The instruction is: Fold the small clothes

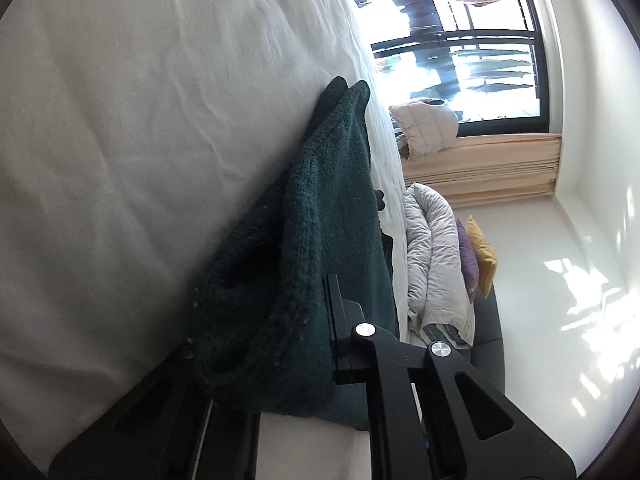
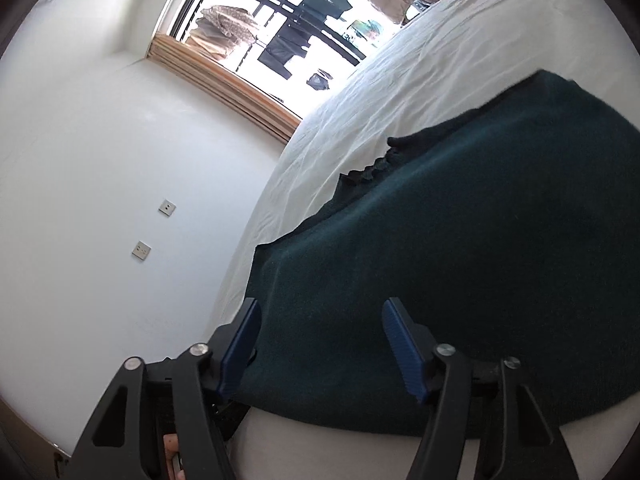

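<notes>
Nearest, the left claw [image 1: 320, 312] is clenched on a thick edge of the dark green sweater [image 1: 304, 216], so the knit hangs bunched from it (a good hold for lifting one side over); the right claw [image 2: 320, 344] is released, its blue pads [image 2: 400, 348] standing apart over the sweater's near edge, not pinching it, probably getting ready to grab; the sweater lies spread on the white bed [image 2: 400, 92], which gives a flat place to fold; farther off sit a puffy blanket [image 1: 432, 248], two cushions [image 1: 480, 256] and the bright window [image 2: 272, 20].
</notes>
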A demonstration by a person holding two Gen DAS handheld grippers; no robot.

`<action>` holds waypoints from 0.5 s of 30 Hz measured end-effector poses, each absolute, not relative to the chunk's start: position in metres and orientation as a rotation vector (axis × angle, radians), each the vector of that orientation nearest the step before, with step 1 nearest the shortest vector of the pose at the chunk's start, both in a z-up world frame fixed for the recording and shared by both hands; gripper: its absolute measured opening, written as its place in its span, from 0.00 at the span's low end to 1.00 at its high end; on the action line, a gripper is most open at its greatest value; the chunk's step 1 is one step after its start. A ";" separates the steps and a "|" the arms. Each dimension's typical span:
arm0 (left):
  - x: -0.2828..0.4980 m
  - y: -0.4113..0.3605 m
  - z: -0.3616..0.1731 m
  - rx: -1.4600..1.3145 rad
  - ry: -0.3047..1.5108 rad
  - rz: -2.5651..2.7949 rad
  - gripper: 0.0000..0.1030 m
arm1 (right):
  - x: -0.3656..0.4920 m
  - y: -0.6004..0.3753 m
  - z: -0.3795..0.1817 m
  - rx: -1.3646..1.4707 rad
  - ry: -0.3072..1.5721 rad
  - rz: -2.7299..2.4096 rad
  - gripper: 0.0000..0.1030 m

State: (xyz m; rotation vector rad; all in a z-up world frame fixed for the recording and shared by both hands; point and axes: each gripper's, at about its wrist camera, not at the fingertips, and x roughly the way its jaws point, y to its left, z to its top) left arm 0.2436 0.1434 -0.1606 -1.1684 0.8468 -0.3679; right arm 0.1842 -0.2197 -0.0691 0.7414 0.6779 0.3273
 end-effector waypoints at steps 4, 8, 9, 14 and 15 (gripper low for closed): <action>0.243 0.140 -0.155 -1.093 0.828 -0.367 0.08 | 0.231 -0.204 -0.065 0.623 0.829 0.258 0.25; 0.245 0.135 -0.154 -1.044 0.818 -0.377 0.07 | 0.258 -0.197 -0.084 0.600 0.938 0.216 0.22; 0.245 0.133 -0.153 -1.032 0.816 -0.378 0.07 | 0.264 -0.196 -0.090 0.589 0.959 0.202 0.21; 0.251 0.122 -0.150 -1.004 0.816 -0.378 0.07 | 0.272 -0.201 -0.110 0.586 1.008 0.160 0.00; 0.250 0.123 -0.151 -0.998 0.816 -0.377 0.07 | 0.271 -0.202 -0.112 0.588 1.004 0.165 0.00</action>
